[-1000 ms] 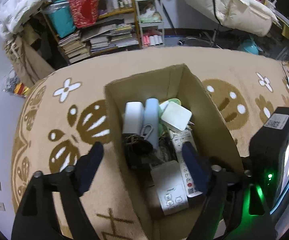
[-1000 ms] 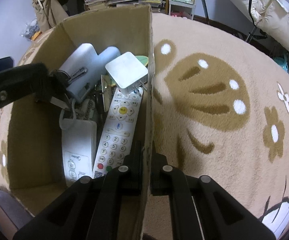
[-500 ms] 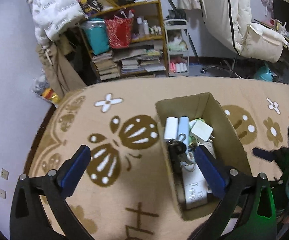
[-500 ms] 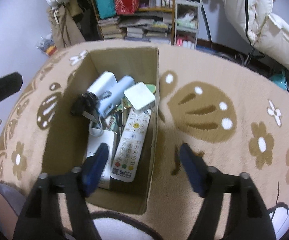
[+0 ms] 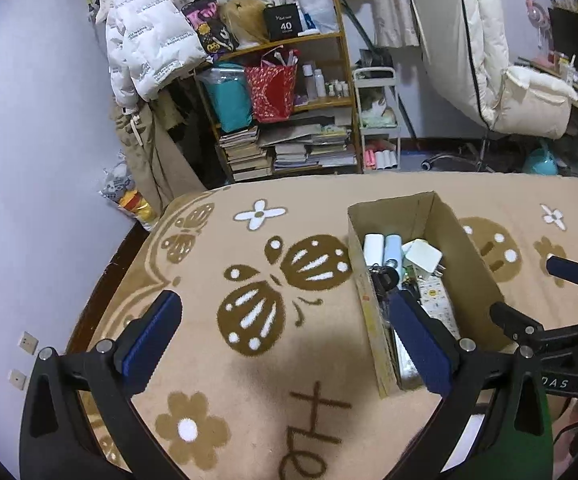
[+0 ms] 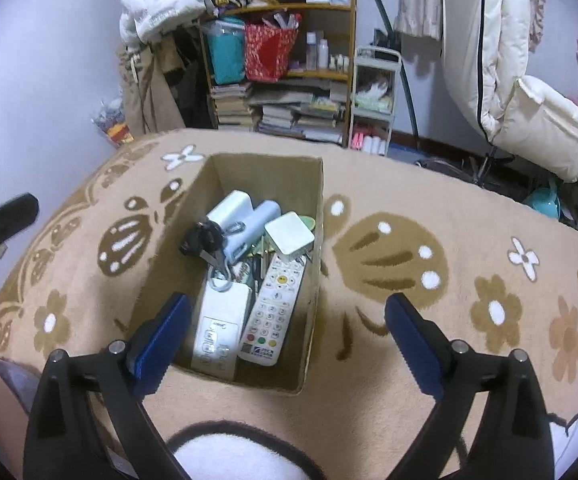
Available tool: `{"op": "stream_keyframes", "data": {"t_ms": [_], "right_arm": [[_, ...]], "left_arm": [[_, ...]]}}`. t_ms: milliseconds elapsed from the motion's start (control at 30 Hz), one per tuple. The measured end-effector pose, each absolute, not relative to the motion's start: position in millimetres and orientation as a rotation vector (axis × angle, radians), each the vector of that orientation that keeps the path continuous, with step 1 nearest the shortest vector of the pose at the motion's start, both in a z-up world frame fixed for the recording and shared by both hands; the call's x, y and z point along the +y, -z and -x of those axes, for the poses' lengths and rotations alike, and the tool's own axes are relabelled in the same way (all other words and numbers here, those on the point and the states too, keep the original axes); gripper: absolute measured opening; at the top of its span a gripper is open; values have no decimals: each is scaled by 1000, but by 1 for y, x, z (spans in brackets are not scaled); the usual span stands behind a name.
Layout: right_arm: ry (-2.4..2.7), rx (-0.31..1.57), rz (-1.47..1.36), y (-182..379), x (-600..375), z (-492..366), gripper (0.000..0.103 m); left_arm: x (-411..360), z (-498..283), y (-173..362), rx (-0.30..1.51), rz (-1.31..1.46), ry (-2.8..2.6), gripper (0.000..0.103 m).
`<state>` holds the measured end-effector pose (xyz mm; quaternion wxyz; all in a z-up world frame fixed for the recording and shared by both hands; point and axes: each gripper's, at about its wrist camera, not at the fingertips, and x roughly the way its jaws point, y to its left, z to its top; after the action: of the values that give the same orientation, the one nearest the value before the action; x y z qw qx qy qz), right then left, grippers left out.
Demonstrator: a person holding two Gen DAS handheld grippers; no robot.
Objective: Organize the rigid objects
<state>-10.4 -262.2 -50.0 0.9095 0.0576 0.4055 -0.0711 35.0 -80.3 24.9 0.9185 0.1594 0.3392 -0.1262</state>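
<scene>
The sorting looks all but finished: the left tool (image 5: 285, 336) and the right tool (image 6: 287, 332) both hang wide apart and empty above the patterned fleece blanket (image 6: 429, 312), on which no loose item shows. The stiff cardboard box (image 6: 316, 216) sits at about 12 o'clock from the right tool. It holds, left to right, dark keys (image 6: 201, 236), two smooth rounded power banks (image 6: 231, 206), a flat white remote (image 6: 220, 326), a long buttoned remote (image 6: 273, 312) and a square white plug (image 6: 289, 233).

left wrist: high, box (image 5: 429, 280) rightward | right wrist: above box | shared: box
</scene>
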Motion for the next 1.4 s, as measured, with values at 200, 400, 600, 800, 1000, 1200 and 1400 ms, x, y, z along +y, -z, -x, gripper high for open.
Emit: {"op": "stream_keyframes", "data": {"t_ms": [200,400,600,800,1000,1200,1400], "right_arm": [[141,750,-102,32,-253,33,102],[134,693,-104,23,-244,53,102],[131,653,-109,23,-238,69,102],[137,643,-101,28,-235,78,102],[133,653,-103,34,-235,81,102],[142,640,-100,36,-235,84,102],[147,643,-112,37,-234,84,102]], "left_arm": [[-69,-16,-29,663,-289,271,102],[-52,0,-35,620,-233,271,102],[-40,15,-34,586,-211,258,102],[-30,25,-27,571,-204,244,102],[-27,29,-21,572,-201,230,102],[-24,29,-11,582,-202,222,102],[-20,24,-3,589,-218,205,102]]}}
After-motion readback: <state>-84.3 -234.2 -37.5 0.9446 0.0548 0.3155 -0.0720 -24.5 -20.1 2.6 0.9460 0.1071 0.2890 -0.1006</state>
